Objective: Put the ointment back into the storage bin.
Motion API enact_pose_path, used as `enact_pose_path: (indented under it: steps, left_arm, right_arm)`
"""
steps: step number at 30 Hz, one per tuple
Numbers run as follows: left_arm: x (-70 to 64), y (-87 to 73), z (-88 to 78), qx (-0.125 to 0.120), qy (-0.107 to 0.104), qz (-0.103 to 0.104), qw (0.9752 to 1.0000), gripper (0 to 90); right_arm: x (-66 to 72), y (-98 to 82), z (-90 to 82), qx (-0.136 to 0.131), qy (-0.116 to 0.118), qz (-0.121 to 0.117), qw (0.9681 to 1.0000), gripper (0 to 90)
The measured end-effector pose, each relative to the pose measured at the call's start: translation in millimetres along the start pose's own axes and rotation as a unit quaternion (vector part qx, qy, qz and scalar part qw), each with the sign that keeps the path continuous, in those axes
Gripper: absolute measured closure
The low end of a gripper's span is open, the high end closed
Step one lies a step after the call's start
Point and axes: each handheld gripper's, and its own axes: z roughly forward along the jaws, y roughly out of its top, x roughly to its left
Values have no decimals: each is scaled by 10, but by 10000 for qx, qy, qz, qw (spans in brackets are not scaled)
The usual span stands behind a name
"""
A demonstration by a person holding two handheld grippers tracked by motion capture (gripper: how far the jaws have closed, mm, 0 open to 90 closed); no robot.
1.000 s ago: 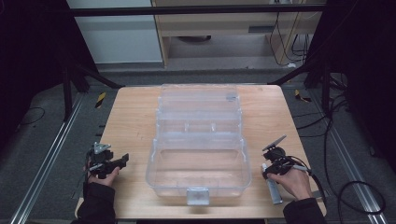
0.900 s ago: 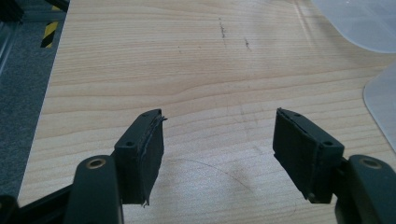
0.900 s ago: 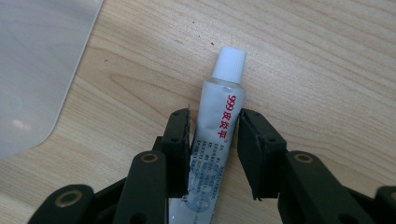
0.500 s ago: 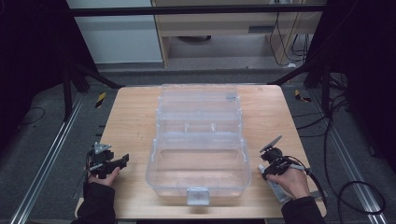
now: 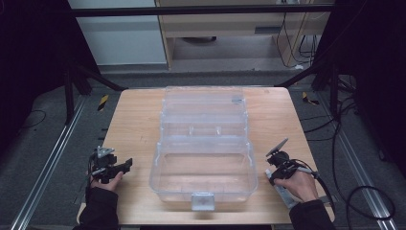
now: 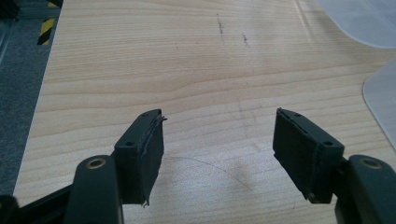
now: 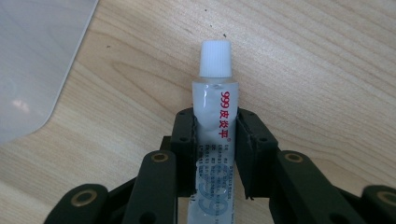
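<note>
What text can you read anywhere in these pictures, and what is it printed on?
"999皮炎平" in red, running along the tube held in the right claw.
Grey small print lower on the tube: too blurred to read.
A large pale "9" near the tube's bottom edge, partly cut off.
Box, table, left claw: no text.
</note>
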Motion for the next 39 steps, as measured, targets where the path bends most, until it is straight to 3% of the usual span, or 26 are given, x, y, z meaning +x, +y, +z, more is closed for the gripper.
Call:
enact_pose_path:
  steps: [8,14,15,16,19,23,25,26,27,28,31,37,39]
  left_arm:
    - [-8,1,8,24,-2,-1,10000,336]
    - [-12,2,15,51,-1,9,10000,336]
    - [-12,3,17,51,-7,8,10000,337]
    - [-12,3,17,51,-7,8,10000,337]
    - [-12,3,22,64,-10,8,10000,337]
    - [-14,3,21,63,-15,20,10000,337]
    - [-14,0,24,73,-28,27,10000,337]
    - [-14,0,24,73,-28,27,10000,337]
    - [-13,-1,24,73,-32,32,10000,337]
    - [-12,-2,24,74,-33,34,10000,337]
    - [-10,-3,26,79,-38,25,10000,337]
    - [-16,-2,29,97,-34,37,9999,337]
    - [-18,-3,29,99,-45,39,9999,337]
  right_arm:
    - [-34,-44,-98,-209,147,-60,9997,703]
    - [-38,-74,-253,-483,185,-156,9985,704]
    - [-27,-74,-321,-692,192,-226,9972,703]
    - [-27,-74,-321,-692,192,-226,9972,703]
    - [-34,-77,-443,-1083,229,-310,9934,703]
    - [-43,-80,-501,-1327,289,-314,9902,702]
    - [-49,-88,-531,-1585,357,-282,9863,702]
    - [-49,-88,-531,-1585,357,-282,9863,702]
    - [-58,-90,-550,-1782,389,-241,9829,702]
    - [-58,-90,-550,-1782,389,-241,9829,702]
    - [-69,-98,-584,-2098,447,-258,9764,702]
    - [-88,-97,-641,-2320,334,-367,9715,702]
    - [-79,-96,-703,-2481,348,-427,9672,702]
